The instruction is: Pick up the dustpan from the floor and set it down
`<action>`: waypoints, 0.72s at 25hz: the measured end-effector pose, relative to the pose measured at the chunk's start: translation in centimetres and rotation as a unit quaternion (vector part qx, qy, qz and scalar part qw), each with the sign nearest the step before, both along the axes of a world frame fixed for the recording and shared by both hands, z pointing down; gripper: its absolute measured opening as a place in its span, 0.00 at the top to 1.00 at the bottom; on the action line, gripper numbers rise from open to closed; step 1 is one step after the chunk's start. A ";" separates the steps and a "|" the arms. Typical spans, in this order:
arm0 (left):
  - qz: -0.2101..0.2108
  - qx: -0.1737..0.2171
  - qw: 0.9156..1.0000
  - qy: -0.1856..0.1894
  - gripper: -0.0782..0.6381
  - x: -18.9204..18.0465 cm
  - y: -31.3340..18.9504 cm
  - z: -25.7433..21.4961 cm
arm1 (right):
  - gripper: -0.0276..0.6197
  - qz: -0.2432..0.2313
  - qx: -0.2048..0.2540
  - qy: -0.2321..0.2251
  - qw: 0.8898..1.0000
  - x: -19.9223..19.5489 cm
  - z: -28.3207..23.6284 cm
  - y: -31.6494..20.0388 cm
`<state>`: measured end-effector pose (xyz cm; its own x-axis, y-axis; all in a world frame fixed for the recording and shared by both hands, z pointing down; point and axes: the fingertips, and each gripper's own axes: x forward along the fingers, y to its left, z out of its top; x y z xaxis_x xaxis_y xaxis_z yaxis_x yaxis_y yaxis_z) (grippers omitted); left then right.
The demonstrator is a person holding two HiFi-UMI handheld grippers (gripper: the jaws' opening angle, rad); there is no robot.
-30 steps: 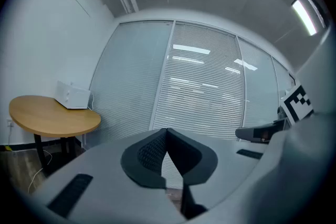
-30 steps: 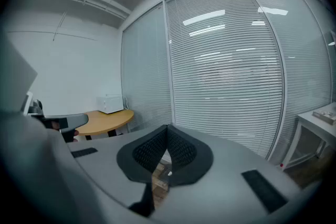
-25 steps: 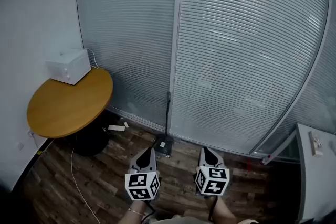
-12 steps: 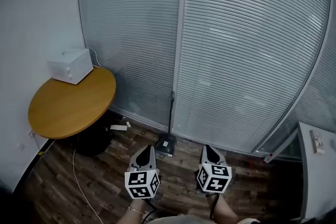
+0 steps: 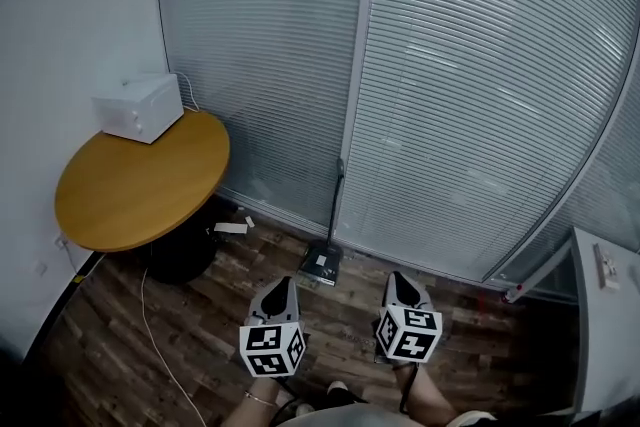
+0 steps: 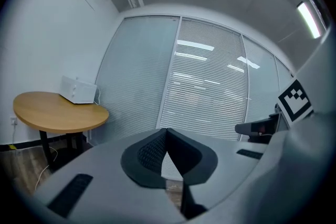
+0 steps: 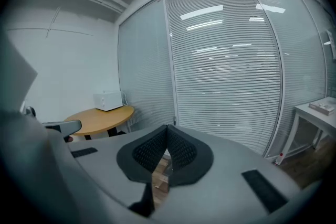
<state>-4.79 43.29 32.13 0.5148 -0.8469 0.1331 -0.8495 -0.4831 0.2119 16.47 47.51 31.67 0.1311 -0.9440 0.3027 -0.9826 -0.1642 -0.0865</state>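
I am drawing nearer than a second ago. The dustpan point(image 5: 323, 263) is standing on the floor point(image 5: 190, 340) ahead of my left hand-held gripper point(image 5: 281, 287) and right hand-held gripper point(image 5: 399, 281), between them. Both pairs of jaws are pressing together, gripping nothing.

Grey left gripper point(image 5: 283, 283) and right gripper point(image 5: 393, 277) carry black-and-white marker cubes point(image 5: 271, 352).

Wood-plank floor point(image 5: 200, 345), smooth satin wooden table point(image 5: 140, 190); dustpan point(image 5: 322, 263) — matt dark plastic
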 end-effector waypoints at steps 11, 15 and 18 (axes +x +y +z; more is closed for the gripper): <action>-0.013 0.006 1.000 -0.009 0.87 -1.1 -5.3 -0.4 | 0.91 -0.011 0.007 -0.004 1.000 -1.1 -0.1 -5.7; -0.008 0.008 1.000 -0.016 0.87 0.0 -8.0 -0.4 | 0.91 -0.012 0.010 -0.007 1.000 -0.5 -0.2 -8.4; -0.003 0.011 1.000 -0.022 0.87 0.9 -10.3 -0.6 | 0.91 -0.010 0.013 -0.010 1.000 0.1 -0.3 -10.7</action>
